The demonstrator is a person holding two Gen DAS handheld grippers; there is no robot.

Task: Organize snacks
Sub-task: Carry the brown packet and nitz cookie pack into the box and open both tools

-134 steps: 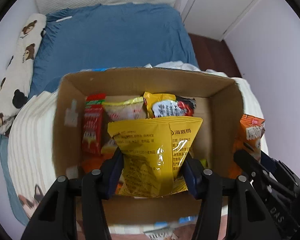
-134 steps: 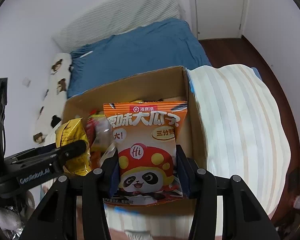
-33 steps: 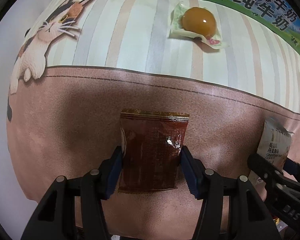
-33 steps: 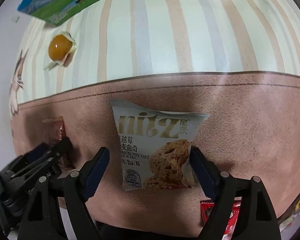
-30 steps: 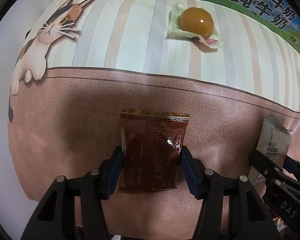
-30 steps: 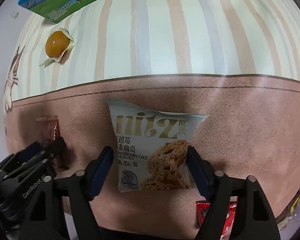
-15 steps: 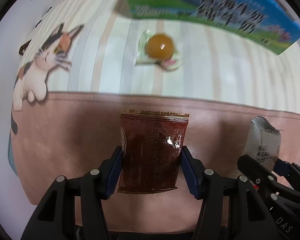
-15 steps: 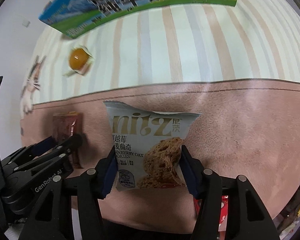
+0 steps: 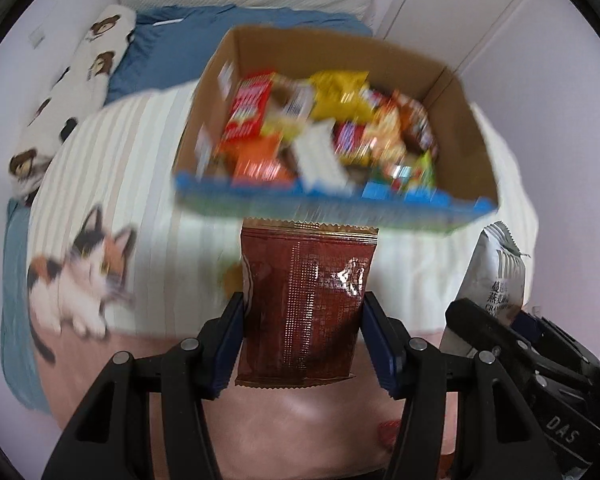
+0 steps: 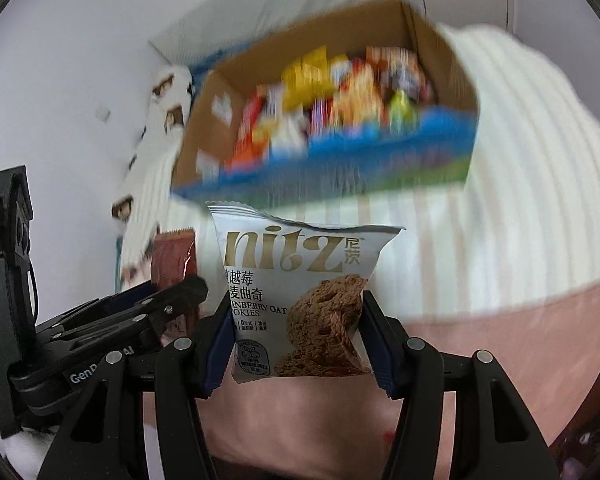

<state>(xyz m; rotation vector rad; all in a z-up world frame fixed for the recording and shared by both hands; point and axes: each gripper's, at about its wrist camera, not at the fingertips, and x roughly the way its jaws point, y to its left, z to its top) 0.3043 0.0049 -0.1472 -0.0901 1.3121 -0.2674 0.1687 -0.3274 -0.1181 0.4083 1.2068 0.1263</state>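
- Both packets have come up off the blanket since a second ago.
- Left gripper [image 9: 302, 340] pinches the dark red foil packet [image 9: 306, 304]; right gripper [image 10: 296, 340] pinches the silver cookie bag [image 10: 296, 292].
- Both hang before the brown cardboard box [image 9: 466, 128], blurry but seemingly nearly full; they still need dropping in.

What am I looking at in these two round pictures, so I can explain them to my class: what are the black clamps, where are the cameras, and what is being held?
Each picture comes from a wide-angle camera on a hand-held clamp, looking along its jaws. A person holds one in each hand. The left gripper grips a dark red snack packet. The right gripper grips a white cranberry oat cookie bag. Ahead, on a striped blanket with a cat picture, stands a cardboard box full of snacks. The background is blurred.
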